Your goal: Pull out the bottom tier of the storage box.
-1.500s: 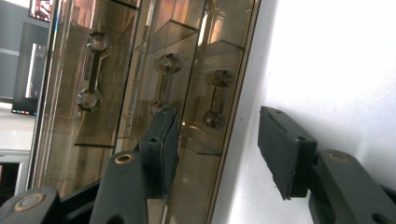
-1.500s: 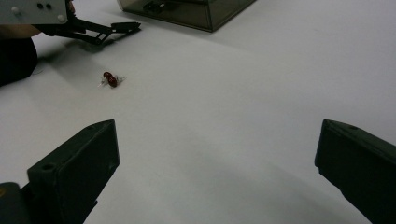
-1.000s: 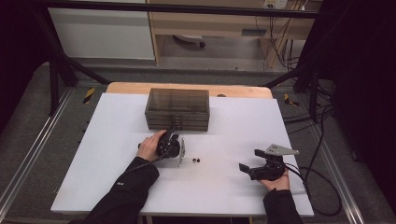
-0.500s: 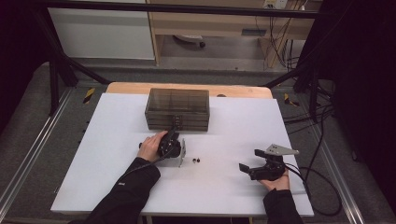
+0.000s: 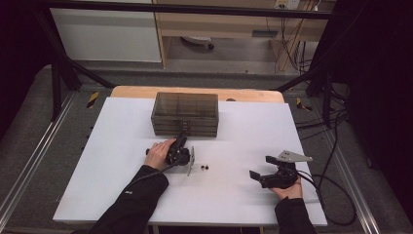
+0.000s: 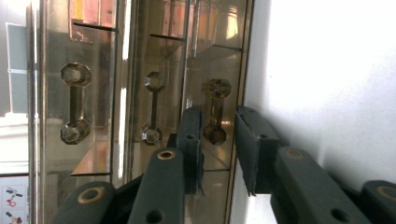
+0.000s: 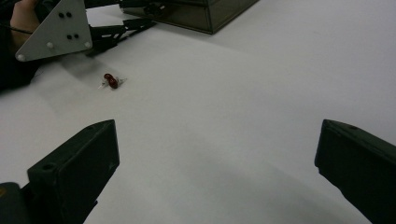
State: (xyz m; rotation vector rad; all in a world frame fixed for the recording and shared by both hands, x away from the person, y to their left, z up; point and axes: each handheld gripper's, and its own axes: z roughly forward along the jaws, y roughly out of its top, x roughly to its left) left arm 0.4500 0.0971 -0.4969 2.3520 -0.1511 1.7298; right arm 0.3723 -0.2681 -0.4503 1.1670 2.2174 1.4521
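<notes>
The left gripper [image 6: 217, 149] had just been closing its jaws around the rightmost handle [image 6: 216, 111] of the smoked drawer box [image 5: 185, 113] at the table's [image 5: 243, 204] far middle (pads not yet visibly pressing), likely readying a pull; the right gripper [image 7: 215, 172] sat spread wide, near 1 small wrapped candy [image 7: 111, 81].

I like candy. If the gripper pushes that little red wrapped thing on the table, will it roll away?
The little red wrapped thing looks tiny, so probably very light. Its clear twisted ends lie flat on the table, so it would likely slide or spin rather than roll far. The wrapper looks smooth, maybe slippery to pinch.
</notes>
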